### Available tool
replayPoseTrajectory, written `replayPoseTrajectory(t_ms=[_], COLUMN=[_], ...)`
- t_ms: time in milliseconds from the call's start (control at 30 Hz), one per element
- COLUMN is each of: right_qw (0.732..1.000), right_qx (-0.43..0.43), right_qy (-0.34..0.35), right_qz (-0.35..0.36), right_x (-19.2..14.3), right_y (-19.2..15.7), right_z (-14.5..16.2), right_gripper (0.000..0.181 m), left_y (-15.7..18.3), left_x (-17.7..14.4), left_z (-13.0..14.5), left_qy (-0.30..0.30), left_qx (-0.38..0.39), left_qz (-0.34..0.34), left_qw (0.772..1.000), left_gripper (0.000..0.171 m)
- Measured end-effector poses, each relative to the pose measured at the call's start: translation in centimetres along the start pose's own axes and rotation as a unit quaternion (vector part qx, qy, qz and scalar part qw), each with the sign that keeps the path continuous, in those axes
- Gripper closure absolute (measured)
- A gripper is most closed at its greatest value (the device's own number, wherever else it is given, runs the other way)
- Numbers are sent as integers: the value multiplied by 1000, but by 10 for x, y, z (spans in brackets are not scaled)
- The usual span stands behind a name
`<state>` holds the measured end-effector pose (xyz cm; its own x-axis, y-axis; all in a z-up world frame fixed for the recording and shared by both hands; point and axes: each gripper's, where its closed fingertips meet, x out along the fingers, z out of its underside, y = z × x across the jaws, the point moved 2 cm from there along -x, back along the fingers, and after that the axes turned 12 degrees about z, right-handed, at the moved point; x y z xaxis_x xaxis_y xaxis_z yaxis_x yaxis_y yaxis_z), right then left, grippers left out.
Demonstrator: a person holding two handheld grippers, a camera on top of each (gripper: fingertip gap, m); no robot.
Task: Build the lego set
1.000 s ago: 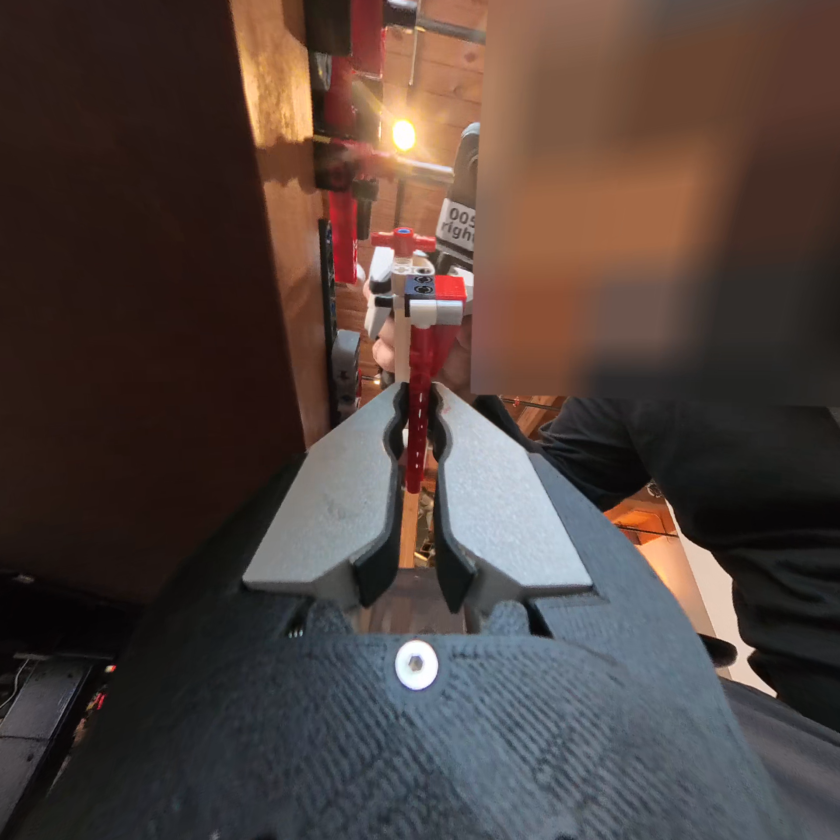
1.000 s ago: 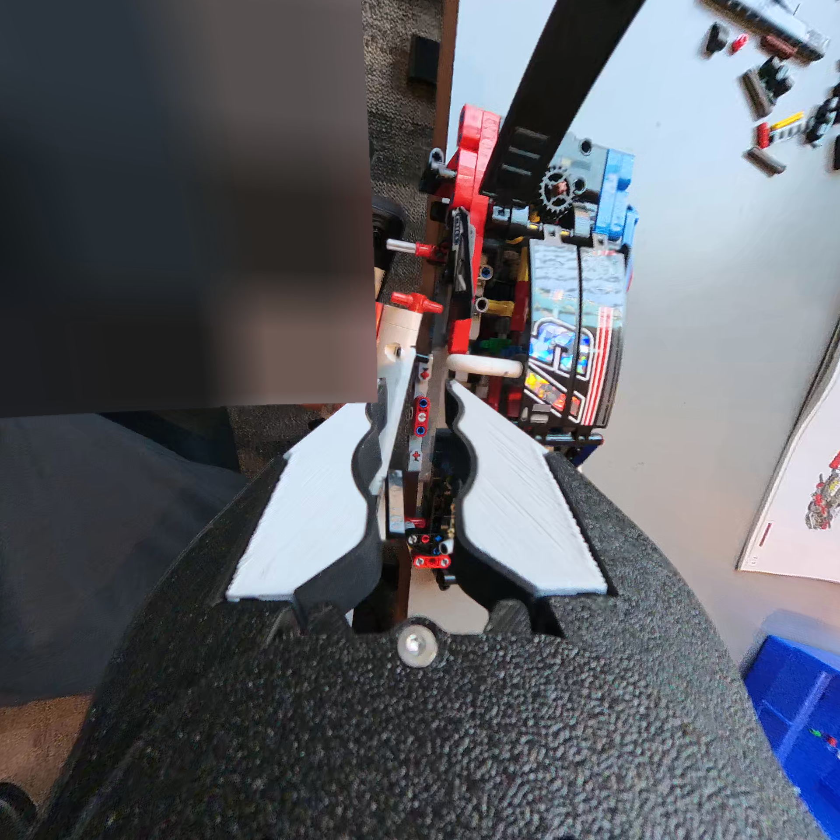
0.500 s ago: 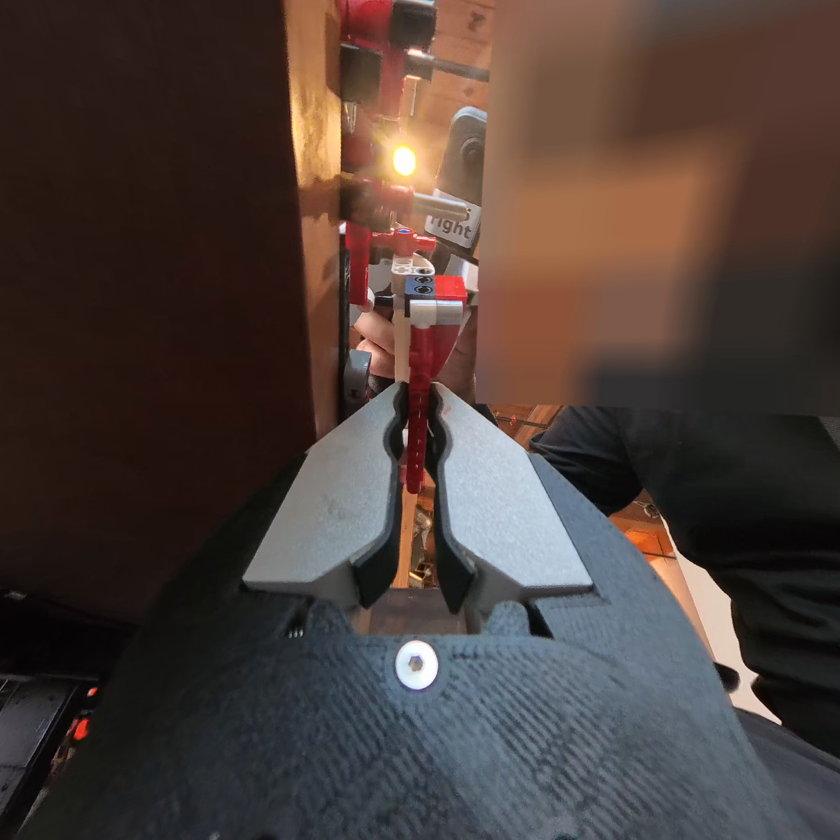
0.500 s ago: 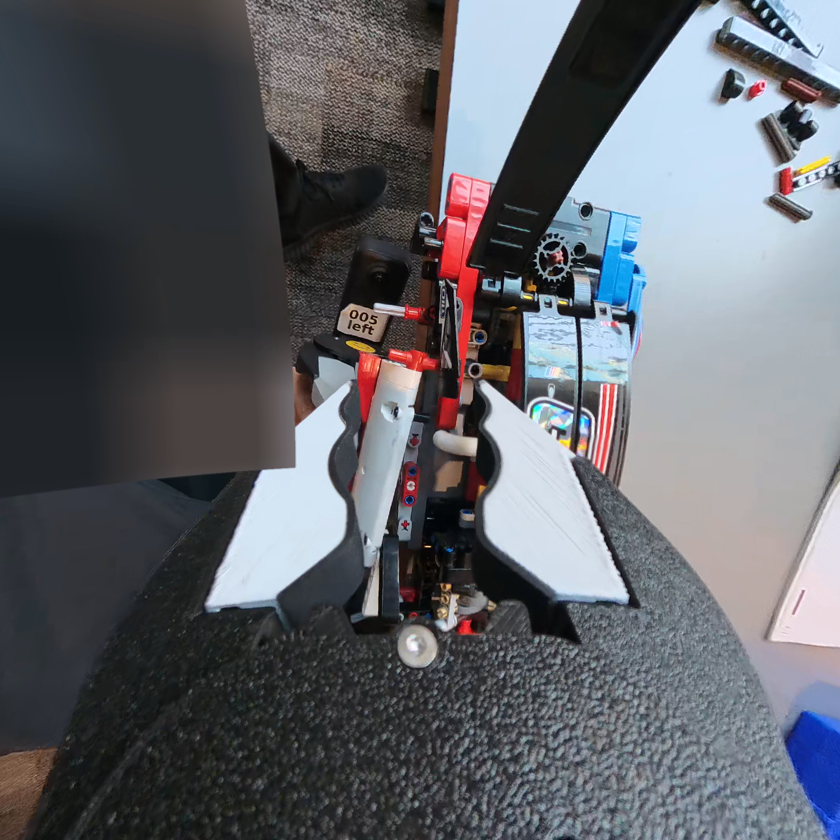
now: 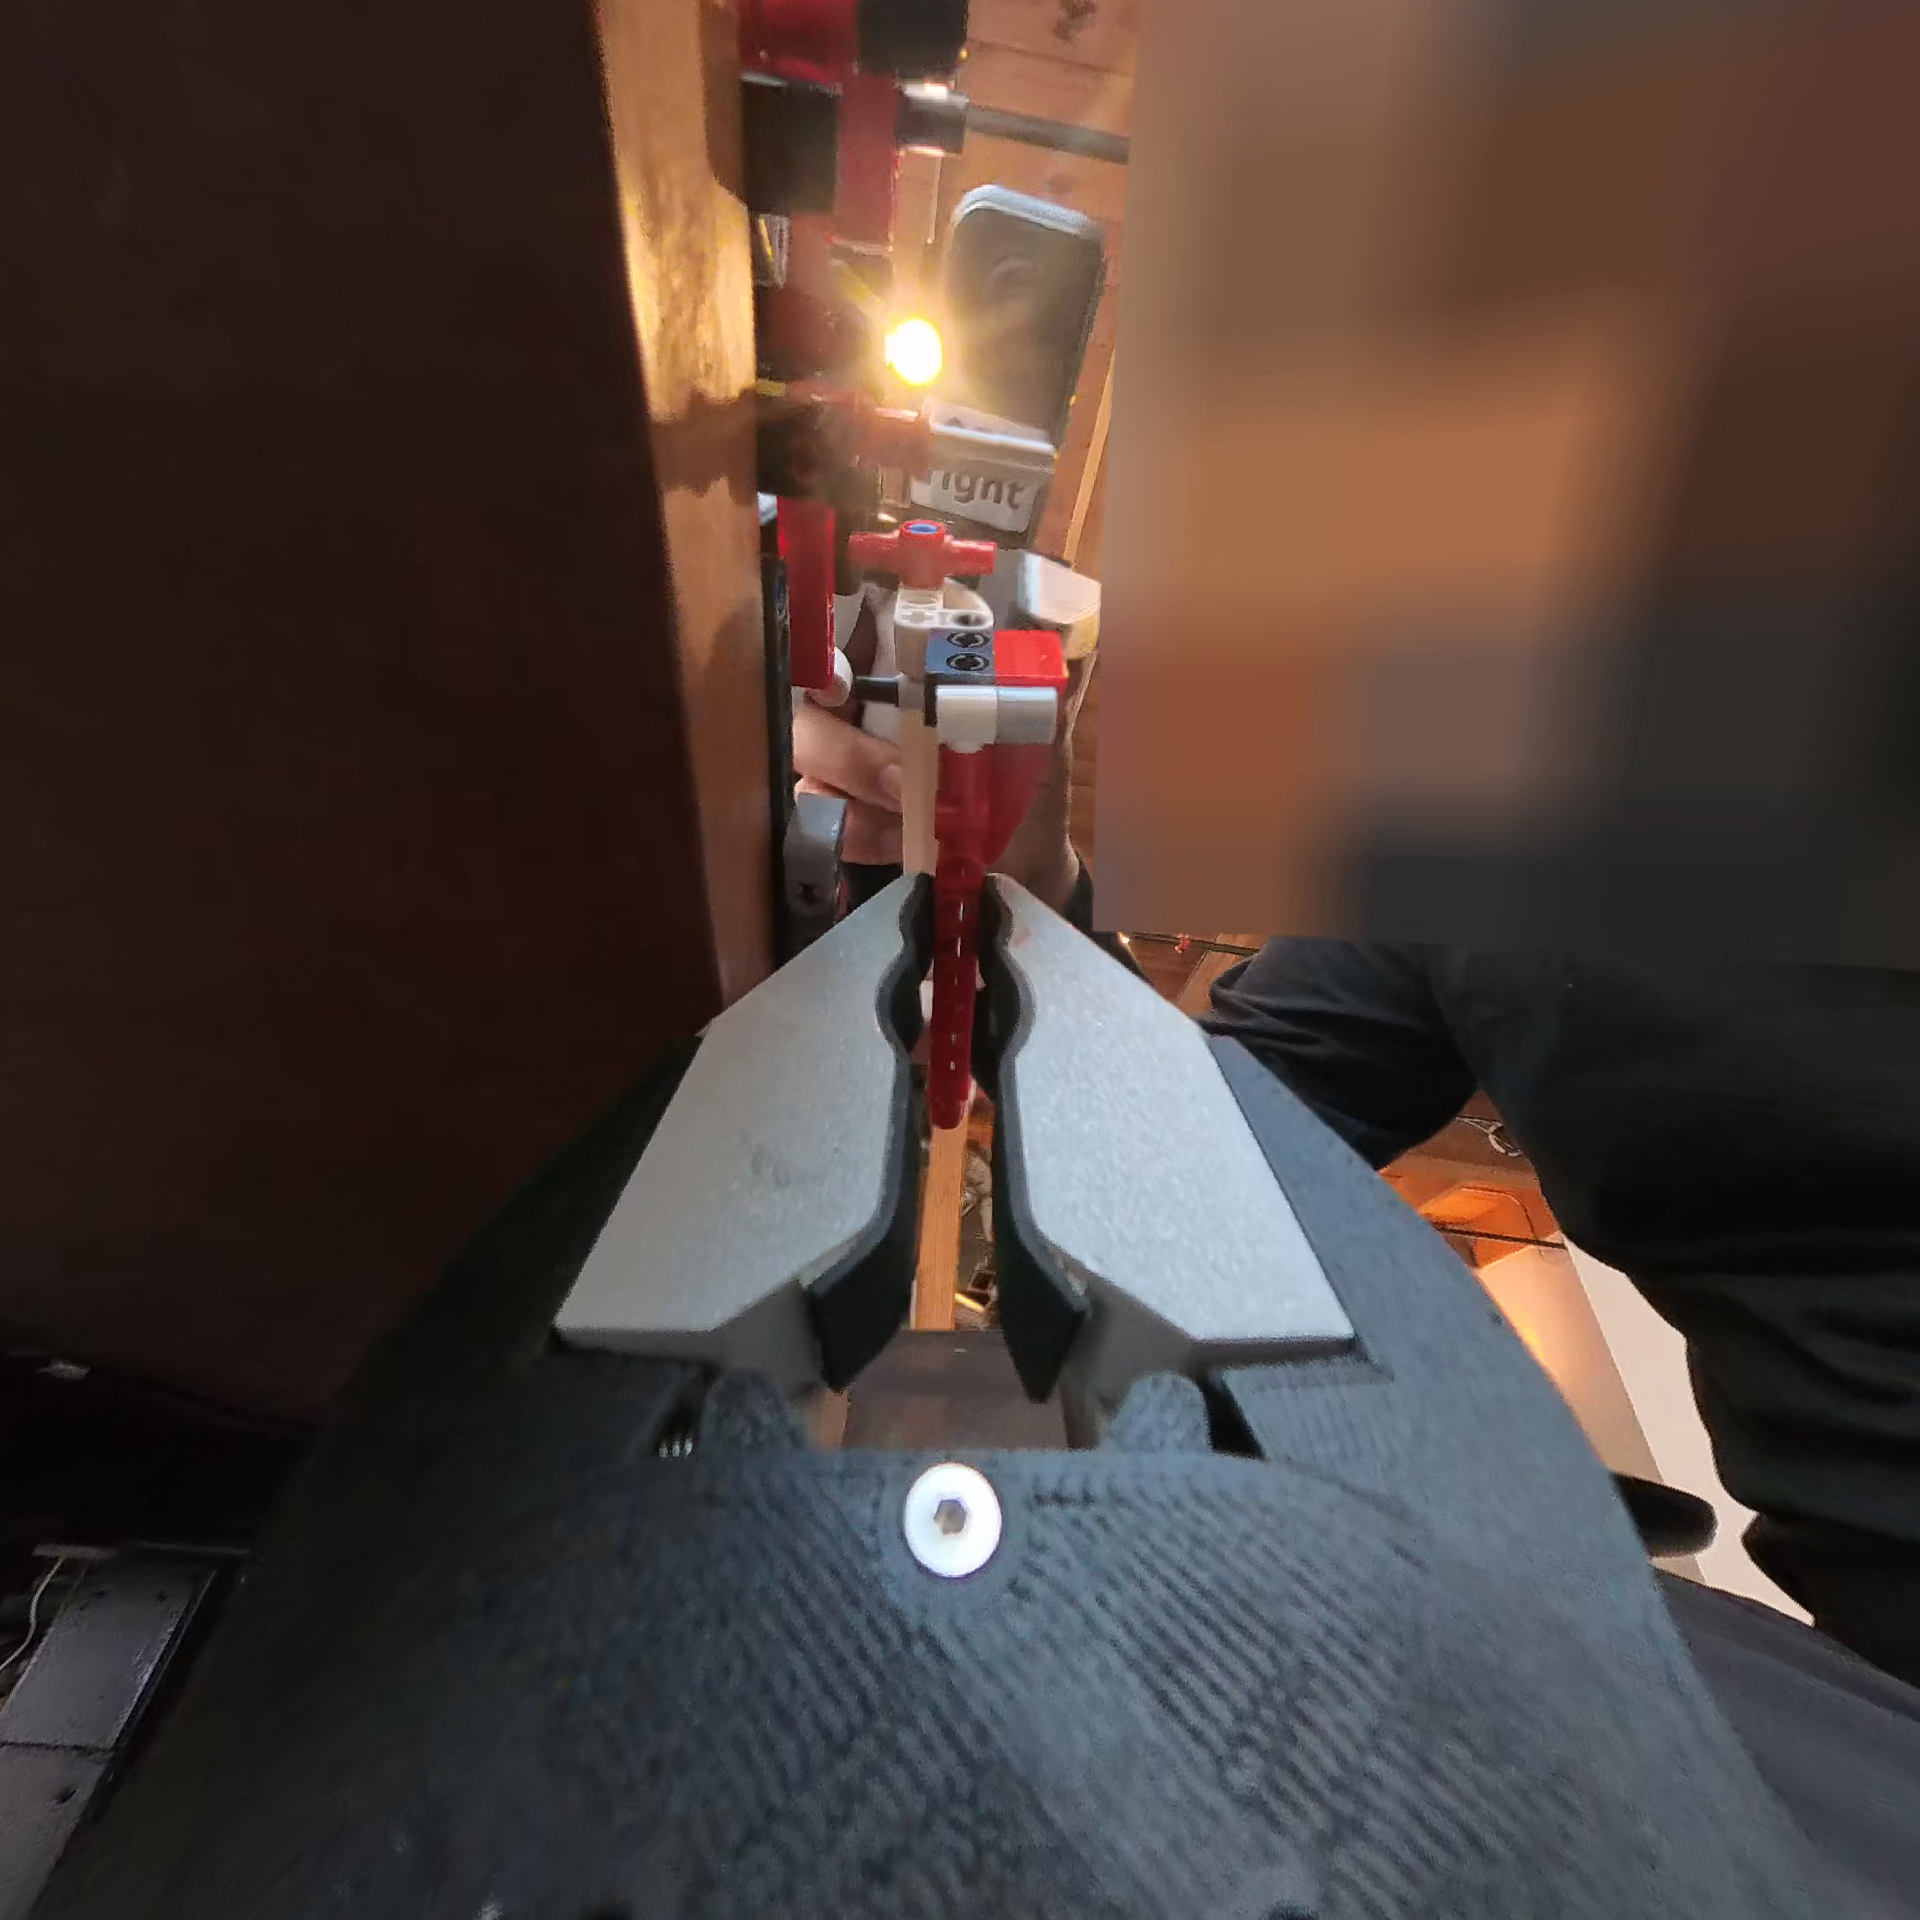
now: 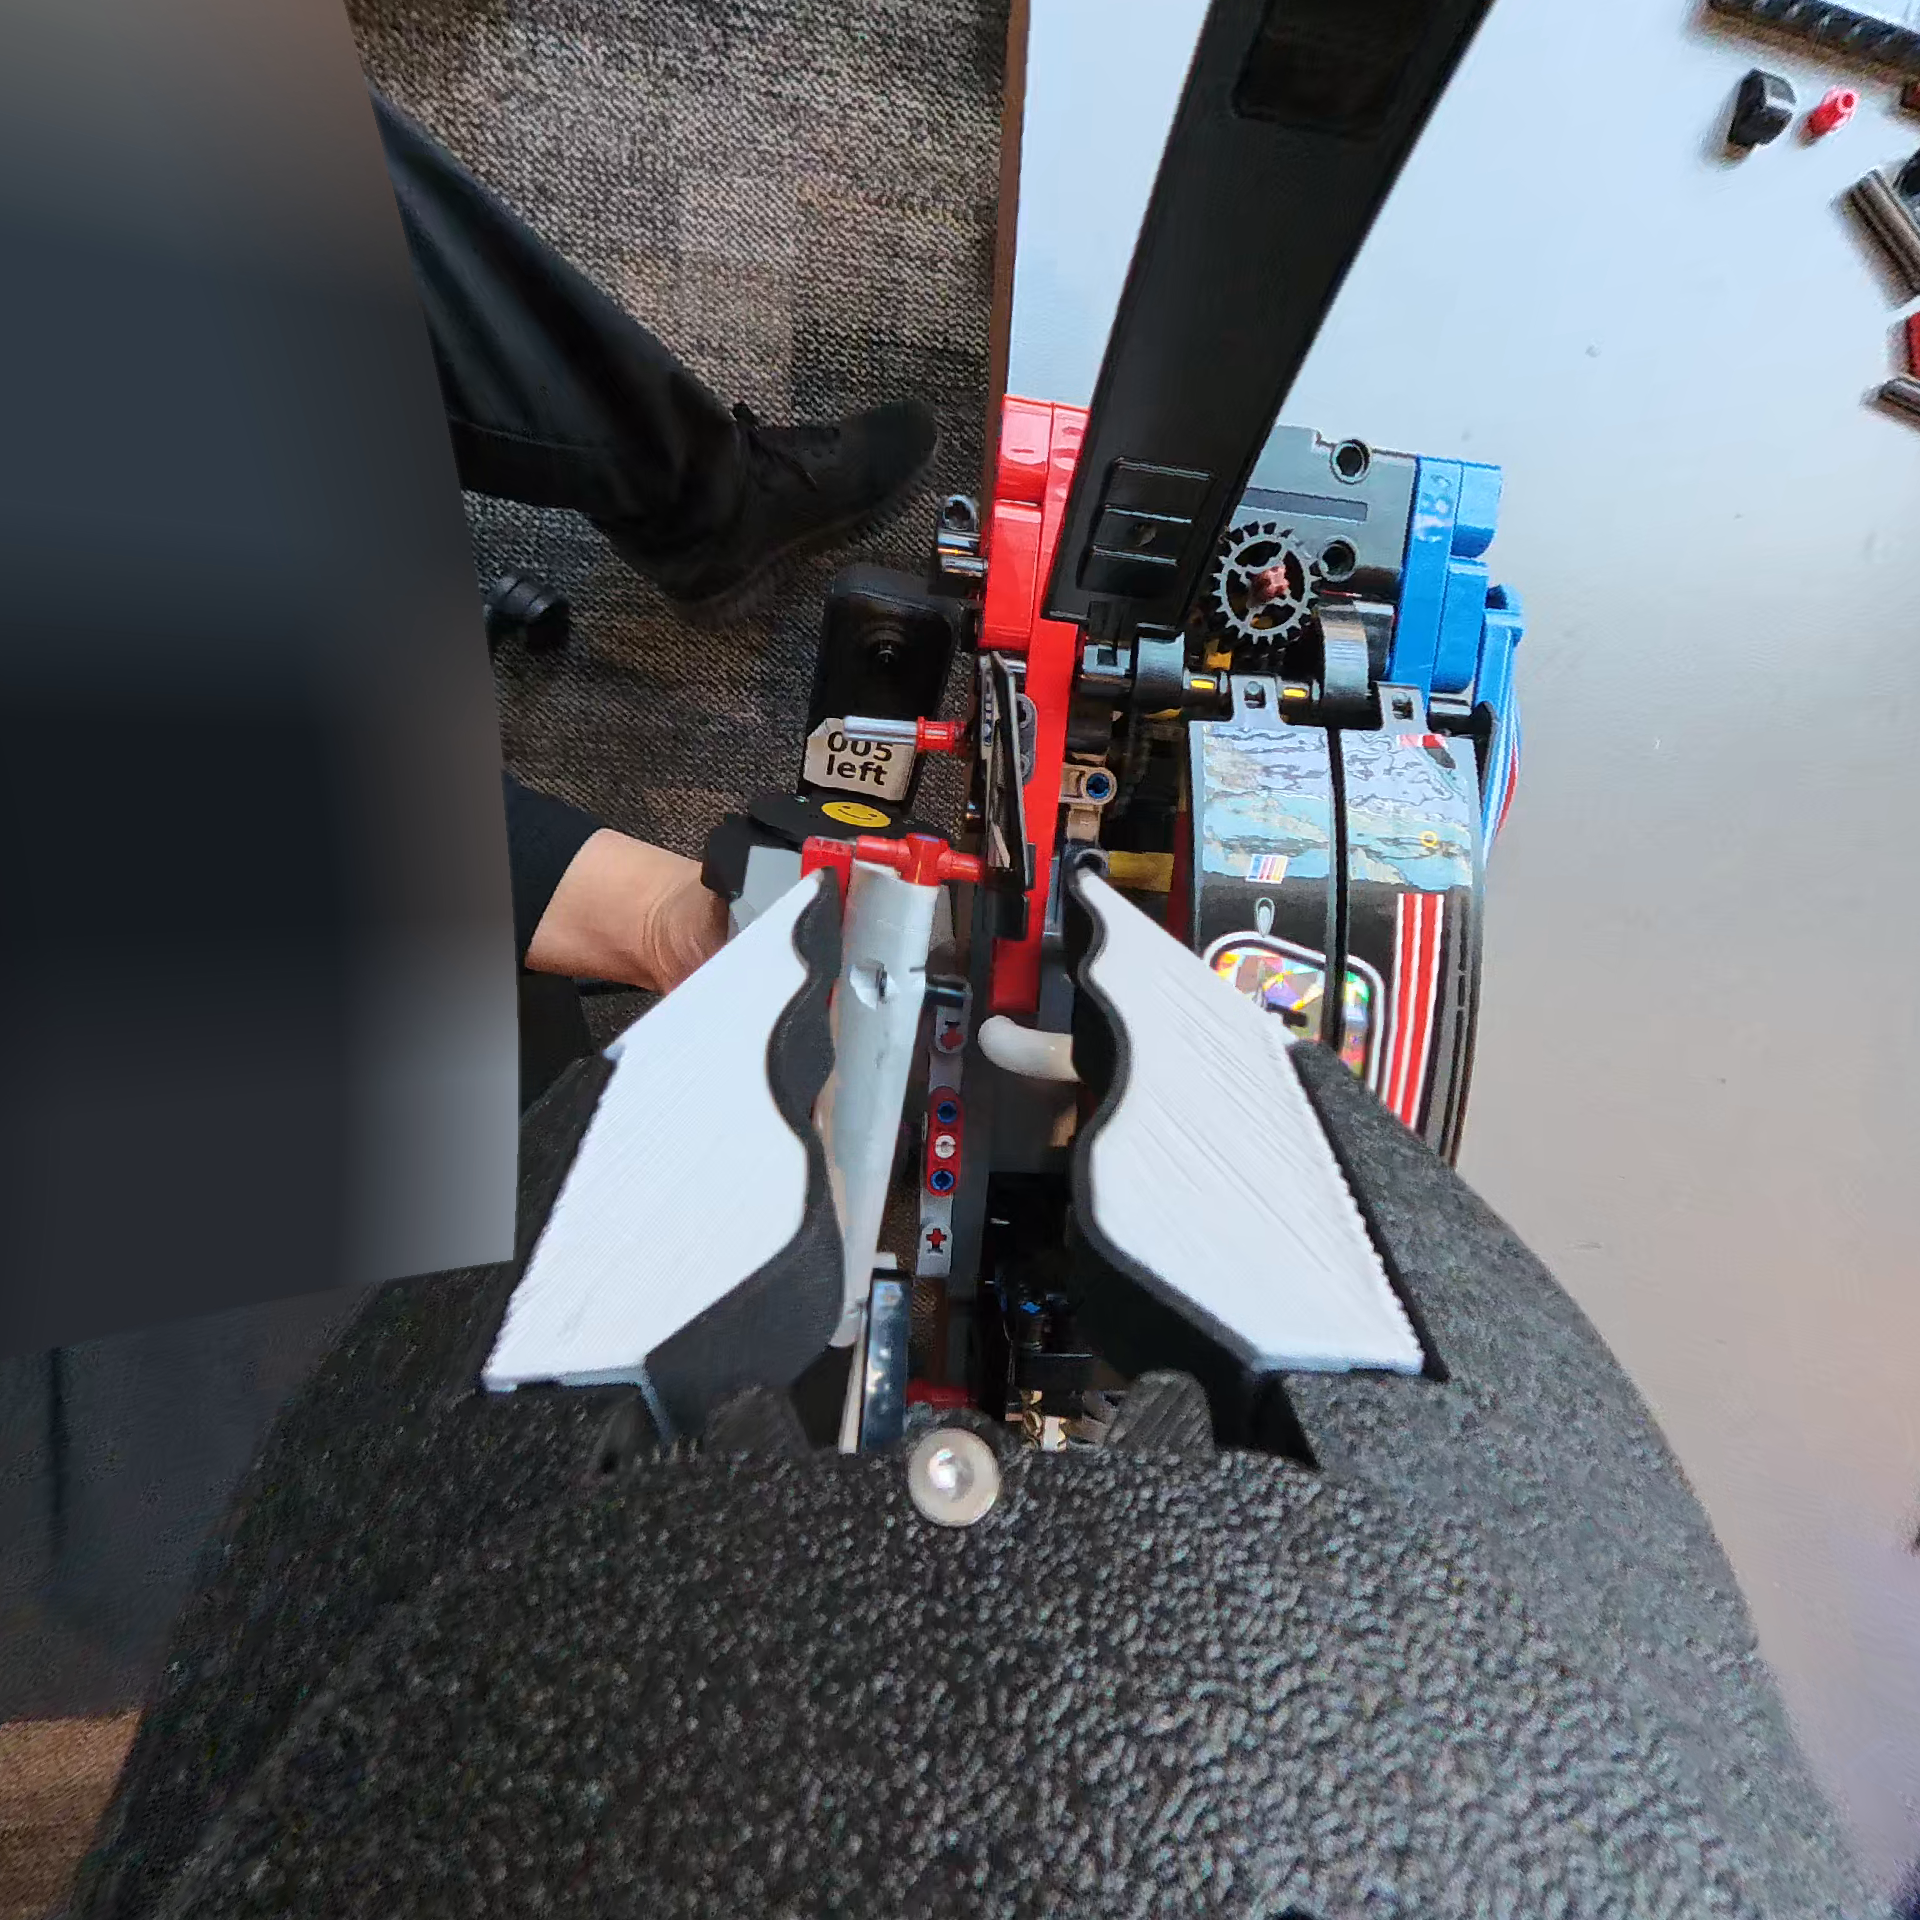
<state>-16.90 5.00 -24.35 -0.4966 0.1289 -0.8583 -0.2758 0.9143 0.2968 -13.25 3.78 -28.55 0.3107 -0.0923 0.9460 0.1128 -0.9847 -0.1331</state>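
The right gripper [image 6: 945, 904] has spread wider around the mostly built model [image 6: 1236, 727], while the left gripper [image 5: 956, 894] clamps the red sub-assembly [image 5: 961, 831], unattached.

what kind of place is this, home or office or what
Probably an office or workshop room, though I can't be sure: grey carpet on the floor, a pale table holding a half-built lego model and loose pieces, and wooden ceiling boards overhead.

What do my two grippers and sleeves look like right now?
Both are textured black shells with a silver centre screw. The left gripper has grey fingers with wavy black pads; the right gripper has ribbed white ones. The sleeve is black.
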Motion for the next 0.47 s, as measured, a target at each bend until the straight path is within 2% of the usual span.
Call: replayPoseTrajectory(t_ms=[167, 267, 400, 467], right_qw=[1000, 1000, 999, 999], right_qx=[3, 4, 34, 31], right_qy=[-5, 2, -1, -1], right_qz=[-2, 2, -29, -32], right_x=[3, 2, -1, -4], right_y=[0, 1, -5, -9], right_z=[0, -4, -4, -4], right_gripper=[146, 148, 139, 145], left_y=[0, 0, 2, 5], left_x=[0, 0, 0, 2], left_z=[-3, -2, -1, 1], left_qy=[19, 17, 13, 0], left_qx=[-14, -17, -13, -6], left_qz=[3, 3, 6, 13], left_qw=[1000, 1000, 1000, 1000], left_gripper=[166, 166, 166, 166])
